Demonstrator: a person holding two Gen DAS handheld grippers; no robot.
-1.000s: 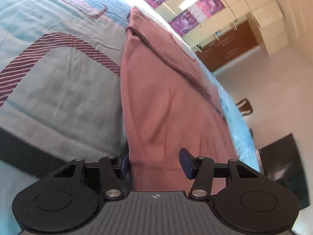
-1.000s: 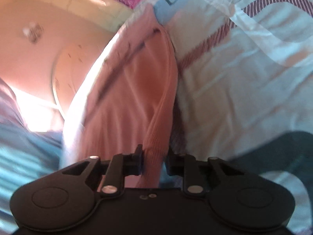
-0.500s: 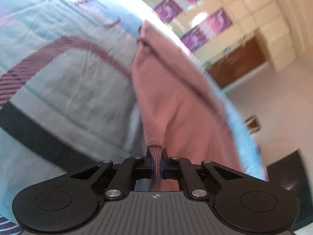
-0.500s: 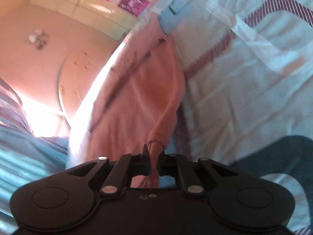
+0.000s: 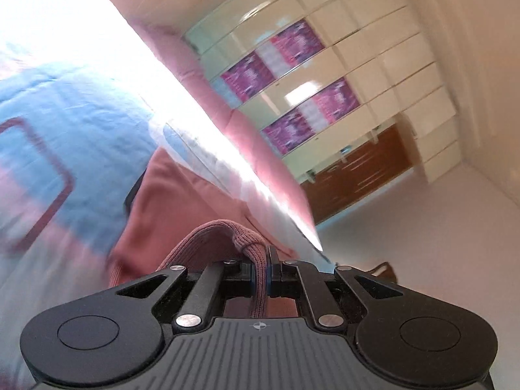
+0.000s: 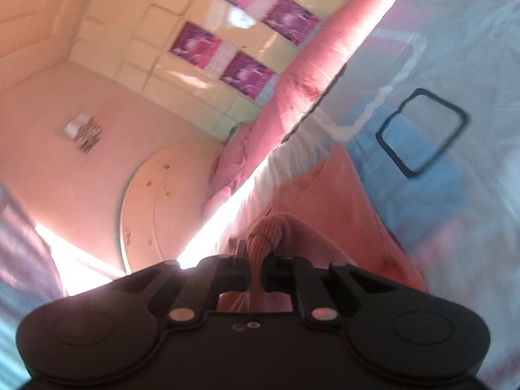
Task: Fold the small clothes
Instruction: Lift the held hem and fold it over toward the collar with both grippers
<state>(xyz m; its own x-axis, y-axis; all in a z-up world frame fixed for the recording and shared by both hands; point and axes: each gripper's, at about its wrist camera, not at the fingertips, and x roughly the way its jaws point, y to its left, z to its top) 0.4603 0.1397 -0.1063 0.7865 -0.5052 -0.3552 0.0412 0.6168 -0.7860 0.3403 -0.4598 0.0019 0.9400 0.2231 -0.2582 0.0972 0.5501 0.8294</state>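
A dusty pink knit garment lies on the pale blue patterned bedspread. Its ribbed hem is bunched and lifted off the bed at both near corners. My left gripper is shut on one ribbed corner, which loops up in front of its pads. In the right wrist view the same pink garment stretches away, and my right gripper is shut on the other ribbed corner, which bulges above the closed fingers. The part of the cloth under both tools is hidden.
A pink pillow or duvet roll lies along the far side of the bed. Beyond stand cream cupboards with purple posters, a brown cabinet, pale floor and a rounded headboard.
Both grippers closed on the ribbed hem, the left from wide open, then rose and swept forward over the bed with it. The garment's near edge lifted off the bedspread and more of the room shows.
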